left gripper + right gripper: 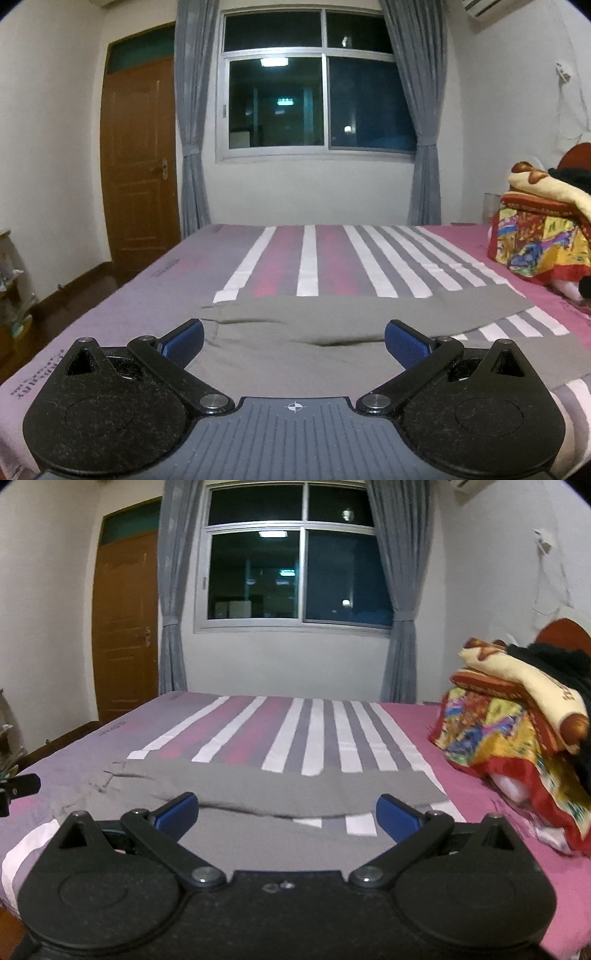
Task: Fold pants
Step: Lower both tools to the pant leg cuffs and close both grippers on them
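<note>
Grey pants (332, 325) spread flat on striped bedsheet (314, 254), legs running toward right side. Left gripper (294, 341) low over pants, level, jaws spread wide, nothing held. Right gripper (286, 816) likewise low, level, wide apart, empty, over leg section. Right wrist view only: black part of other gripper at far left edge, more of folded blanket pile (517, 716).

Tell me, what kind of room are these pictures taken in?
Most likely a home bedroom. A bed with a striped sheet fills the view, grey pants spread on it, folded blankets piled at one end, and a curtained window beside a wooden door.
</note>
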A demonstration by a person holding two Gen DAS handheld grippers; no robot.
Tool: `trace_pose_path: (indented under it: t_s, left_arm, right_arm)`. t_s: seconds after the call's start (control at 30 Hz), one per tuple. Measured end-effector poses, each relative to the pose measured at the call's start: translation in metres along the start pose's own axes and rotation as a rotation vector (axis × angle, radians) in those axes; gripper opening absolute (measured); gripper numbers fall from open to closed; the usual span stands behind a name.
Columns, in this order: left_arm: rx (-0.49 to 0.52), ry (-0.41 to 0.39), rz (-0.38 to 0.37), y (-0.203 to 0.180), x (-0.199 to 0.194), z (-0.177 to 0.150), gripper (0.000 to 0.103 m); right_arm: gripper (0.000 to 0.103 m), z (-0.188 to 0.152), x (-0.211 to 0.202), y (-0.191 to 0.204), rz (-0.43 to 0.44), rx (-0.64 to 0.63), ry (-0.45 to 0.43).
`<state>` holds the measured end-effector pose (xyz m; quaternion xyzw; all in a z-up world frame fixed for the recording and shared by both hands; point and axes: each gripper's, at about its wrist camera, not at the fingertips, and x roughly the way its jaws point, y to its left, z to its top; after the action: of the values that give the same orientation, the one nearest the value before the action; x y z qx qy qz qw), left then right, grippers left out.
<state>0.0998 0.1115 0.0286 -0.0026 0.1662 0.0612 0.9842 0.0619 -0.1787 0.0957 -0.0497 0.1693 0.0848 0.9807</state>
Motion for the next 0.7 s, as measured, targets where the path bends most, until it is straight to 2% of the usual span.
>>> trace_pose_path:
  t_s: [0.13, 0.4, 0.53, 0.63, 0.7]
  left_arm:
    - [-0.014, 0.057, 0.040, 0.025, 0.048, 0.009, 0.103]
    - [0.047, 0.209, 0.099, 0.081, 0.168, 0.018, 0.103]
    - [0.056, 0.258, 0.072, 0.111, 0.229, 0.015, 0.103]
    - [0.073, 0.285, 0.066, 0.133, 0.284, 0.015, 0.102]
    - [0.102, 0.296, 0.105, 0.144, 0.317, 0.014, 0.067]
  right_arm:
    - [0.103, 0.015, 0.032, 0.002, 0.044, -0.009, -0.004]
    - [0.103, 0.031, 0.133, 0.001, 0.120, -0.021, 0.079]
    - [0.103, 0.036, 0.197, -0.003, 0.165, 0.015, 0.127]
    - [0.103, 0.041, 0.243, 0.002, 0.205, -0.008, 0.140]
    - [0.101, 0.043, 0.275, 0.007, 0.232, -0.030, 0.148]
